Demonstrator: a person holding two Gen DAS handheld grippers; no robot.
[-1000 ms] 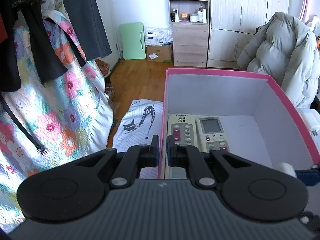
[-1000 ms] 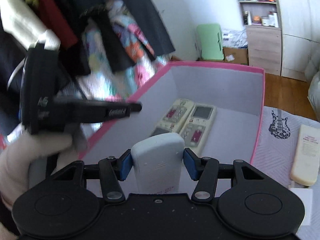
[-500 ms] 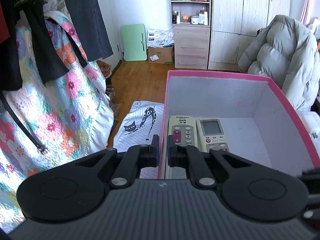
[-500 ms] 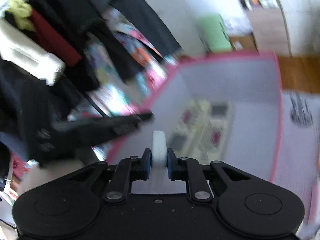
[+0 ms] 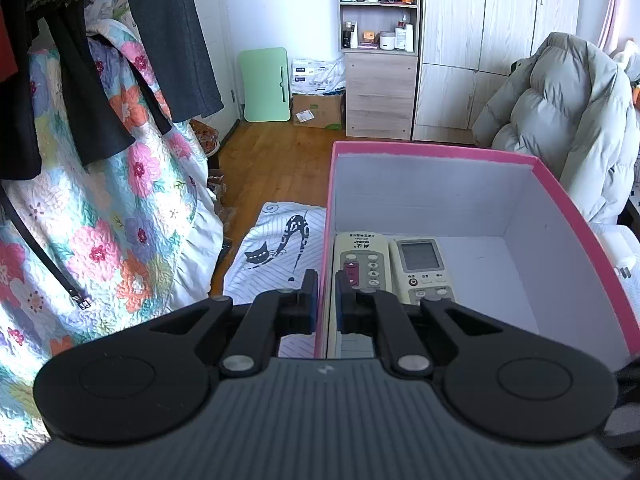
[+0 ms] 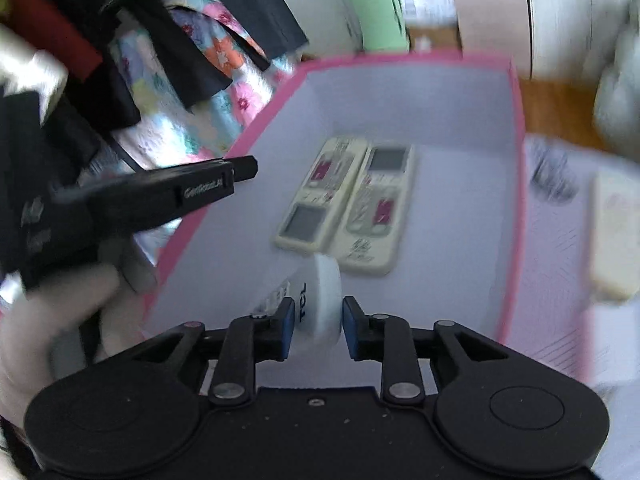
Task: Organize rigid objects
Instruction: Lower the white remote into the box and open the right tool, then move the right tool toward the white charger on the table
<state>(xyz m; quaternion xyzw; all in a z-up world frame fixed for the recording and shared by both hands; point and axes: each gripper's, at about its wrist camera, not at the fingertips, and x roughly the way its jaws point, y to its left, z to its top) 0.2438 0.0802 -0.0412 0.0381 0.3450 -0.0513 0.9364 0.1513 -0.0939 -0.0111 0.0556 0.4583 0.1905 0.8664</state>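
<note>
A pink box (image 5: pixel 432 150) with a white inside holds two cream remotes side by side (image 5: pixel 360 264) (image 5: pixel 422 264). My left gripper (image 5: pixel 326 300) is shut on the box's left wall, which stands between its pads. In the right wrist view the same box (image 6: pixel 516 200) and remotes (image 6: pixel 324 192) (image 6: pixel 380 208) lie below my right gripper (image 6: pixel 318 320). Its jaws are opening. A white TCL remote (image 6: pixel 320 300) stands tilted on its edge between them, over the box's near floor. The left gripper (image 6: pixel 240 170) reaches in from the left.
Another cream remote (image 6: pixel 612 240) lies outside the box on the right, on a printed cloth (image 5: pixel 280 248). A gloved hand (image 6: pixel 40 320) holds the left gripper. A floral quilt (image 5: pixel 100 220) and hanging dark clothes are at left. A grey puffer jacket (image 5: pixel 560 128) is at right.
The white remote went from flat and wide between the right jaws to standing on edge, and now leans over as the jaws widen. The left gripper and the box have not moved.
</note>
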